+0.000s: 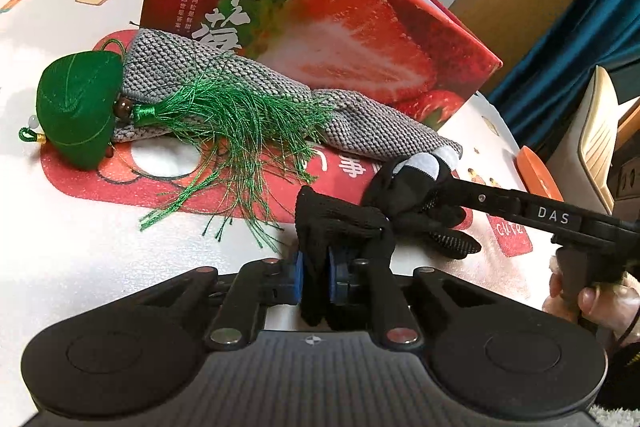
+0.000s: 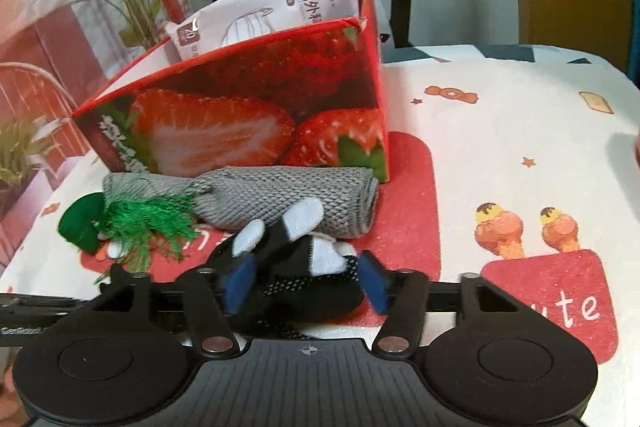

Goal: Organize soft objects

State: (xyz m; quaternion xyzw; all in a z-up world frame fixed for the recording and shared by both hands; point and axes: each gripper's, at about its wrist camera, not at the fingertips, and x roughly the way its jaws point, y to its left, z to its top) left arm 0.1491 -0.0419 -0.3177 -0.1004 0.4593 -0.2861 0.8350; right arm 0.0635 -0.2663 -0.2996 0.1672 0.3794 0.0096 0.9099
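"草莓" printed on the strawberry box point(image 1: 320, 27) ahead of the tool; "DAS" on the black bar point(image 1: 554, 217) at right; "20" on the white packet point(image 2: 276, 7) inside the box.

Box point(image 2: 248, 115) stands on bench point(image 2: 500, 147) toward far edge, packet point(image 2: 280, 7) inside it. Knit cloth point(image 2: 288, 199) lies along box's near face, touching. Tassel charm point(image 1: 80, 107) on cloth's left end. Glove point(image 1: 412, 187) on bench just before cloth's right end, nearer front edge.
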